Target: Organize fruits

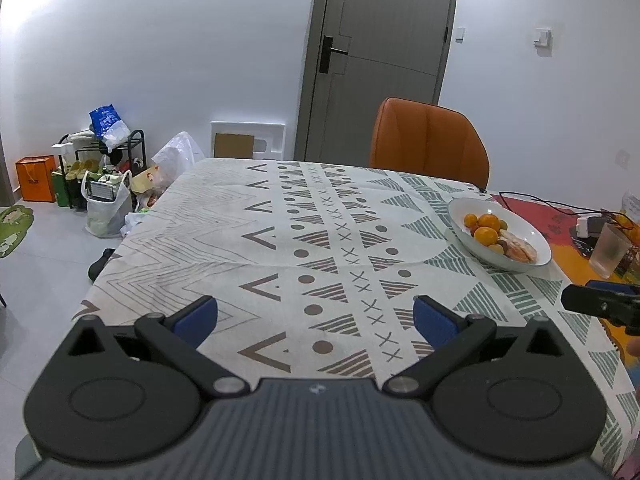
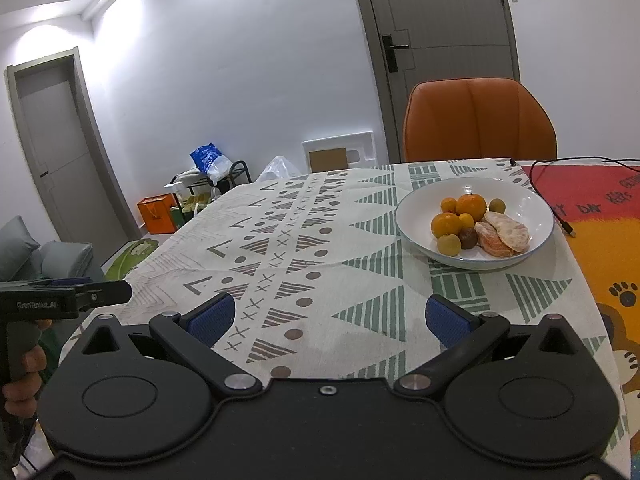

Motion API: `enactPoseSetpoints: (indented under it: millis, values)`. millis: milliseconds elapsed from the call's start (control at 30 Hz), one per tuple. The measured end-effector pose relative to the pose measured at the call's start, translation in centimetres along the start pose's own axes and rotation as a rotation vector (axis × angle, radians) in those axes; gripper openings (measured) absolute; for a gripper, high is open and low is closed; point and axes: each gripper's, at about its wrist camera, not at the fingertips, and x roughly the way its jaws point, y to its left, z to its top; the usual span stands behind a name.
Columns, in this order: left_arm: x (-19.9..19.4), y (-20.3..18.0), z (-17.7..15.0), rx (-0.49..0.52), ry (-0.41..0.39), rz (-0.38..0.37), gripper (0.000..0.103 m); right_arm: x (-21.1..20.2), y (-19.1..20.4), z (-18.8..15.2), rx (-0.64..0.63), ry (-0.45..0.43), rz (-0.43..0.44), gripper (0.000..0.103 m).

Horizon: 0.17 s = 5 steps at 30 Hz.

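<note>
Beyond right tongs (image 2: 327,316), right of centre: fruit bowl (image 2: 416,204), untouched.

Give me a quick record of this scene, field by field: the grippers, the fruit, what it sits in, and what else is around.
left gripper: open, empty, above the tablecloth
right gripper: open, empty, facing the bowl
bowl: white, on the patterned tablecloth
fruit: oranges, small green fruits, one dark brown fruit, peeled segments, all in the bowl
loose fruit on the cloth: none visible
chair: orange, beyond the table
cable: black, on the colourful mat
</note>
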Motion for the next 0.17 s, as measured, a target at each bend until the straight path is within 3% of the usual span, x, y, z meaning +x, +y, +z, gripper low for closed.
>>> enactPoseSetpoints:
  millis: [167]
  values:
    - [0.04,-0.17,-0.02,0.003,0.003,-0.003,0.103,0.0,-0.16,-0.1,0.003,0.002,-0.002,0.103]
